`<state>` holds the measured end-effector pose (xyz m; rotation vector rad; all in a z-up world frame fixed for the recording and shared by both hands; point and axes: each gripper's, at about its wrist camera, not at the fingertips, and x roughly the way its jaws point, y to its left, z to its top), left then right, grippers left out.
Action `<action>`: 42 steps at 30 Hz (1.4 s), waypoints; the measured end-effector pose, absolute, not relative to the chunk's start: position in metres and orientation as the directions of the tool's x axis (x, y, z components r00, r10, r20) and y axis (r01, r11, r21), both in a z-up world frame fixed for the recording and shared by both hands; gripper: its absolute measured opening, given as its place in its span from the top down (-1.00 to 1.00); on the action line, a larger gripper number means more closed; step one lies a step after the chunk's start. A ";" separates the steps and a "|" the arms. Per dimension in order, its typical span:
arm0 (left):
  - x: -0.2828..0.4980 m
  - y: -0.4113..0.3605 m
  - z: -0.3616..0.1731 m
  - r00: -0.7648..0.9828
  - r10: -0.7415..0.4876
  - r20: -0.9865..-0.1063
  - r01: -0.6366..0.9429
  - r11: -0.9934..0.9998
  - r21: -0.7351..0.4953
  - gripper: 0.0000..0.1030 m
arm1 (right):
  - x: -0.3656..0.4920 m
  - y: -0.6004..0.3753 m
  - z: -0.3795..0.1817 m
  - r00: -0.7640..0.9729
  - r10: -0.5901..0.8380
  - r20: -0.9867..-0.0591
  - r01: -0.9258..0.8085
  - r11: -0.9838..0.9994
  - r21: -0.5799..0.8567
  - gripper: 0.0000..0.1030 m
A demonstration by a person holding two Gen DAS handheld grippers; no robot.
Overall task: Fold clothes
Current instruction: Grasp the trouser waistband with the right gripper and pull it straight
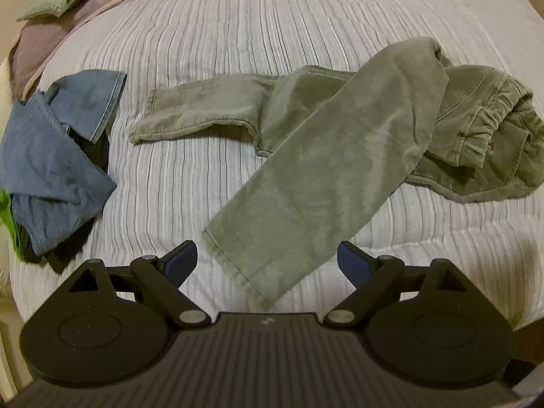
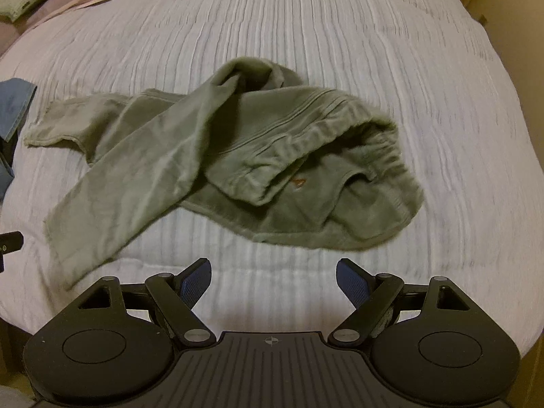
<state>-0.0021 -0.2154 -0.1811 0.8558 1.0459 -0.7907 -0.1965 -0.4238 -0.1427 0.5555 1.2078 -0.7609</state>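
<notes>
Lying crumpled mid-bed (image 1: pixel 272 17), olive trousers (image 1: pixel 306 156) remain unfolded, legs crossed, waistband bunched toward the right edge. Left hand-held gripper (image 1: pixel 268 265) and right hand-held gripper (image 2: pixel 273 280) gape wide, empty. Blue garments (image 1: pixel 51 156) wait at the left edge.

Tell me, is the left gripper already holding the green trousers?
No, the left gripper is open, with its fingers spread apart above the hem of the green trousers, which lie loose on the bed.
</notes>
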 end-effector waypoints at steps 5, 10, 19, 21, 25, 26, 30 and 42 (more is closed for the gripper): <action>-0.028 -0.222 -0.184 0.302 -0.142 -0.943 0.844 0.500 0.195 -0.68 | -0.226 -0.455 -0.144 0.196 -0.244 -0.950 0.750 0.661 -0.016 -0.62; -0.039 -0.216 -0.195 0.306 -0.133 -0.943 0.816 0.547 0.188 -0.58 | -0.239 -0.472 -0.152 0.214 -0.282 -0.935 0.688 0.723 -0.060 -0.62; -0.036 -0.206 -0.240 0.312 -0.124 -0.942 0.839 0.501 0.212 -0.49 | -0.233 -0.477 -0.182 0.238 -0.340 -0.910 0.578 0.803 -0.149 -0.62; -0.033 -0.210 -0.256 0.311 -0.131 -0.941 0.855 0.471 0.217 -0.47 | -0.230 -0.478 -0.191 0.237 -0.354 -0.905 0.560 0.810 -0.170 -0.62; -0.027 -0.221 -0.288 0.306 -0.152 -0.940 0.893 0.387 0.229 -0.31 | -0.224 -0.479 -0.214 0.214 -0.384 -0.898 0.535 0.815 -0.221 -0.62; -0.027 -0.225 -0.295 0.301 -0.157 -0.940 0.903 0.364 0.229 -0.29 | -0.222 -0.479 -0.219 0.212 -0.395 -0.894 0.525 0.818 -0.237 -0.62; -0.030 -0.239 -0.320 0.290 -0.192 -0.937 0.937 0.257 0.237 -0.28 | -0.211 -0.475 -0.238 0.208 -0.464 -0.861 0.451 0.827 -0.337 -0.62; -0.053 -0.249 -0.370 0.300 -0.290 -0.909 0.952 0.034 0.304 -0.03 | -0.181 -0.454 -0.310 0.382 -0.626 -0.680 -0.135 0.690 -0.711 -0.62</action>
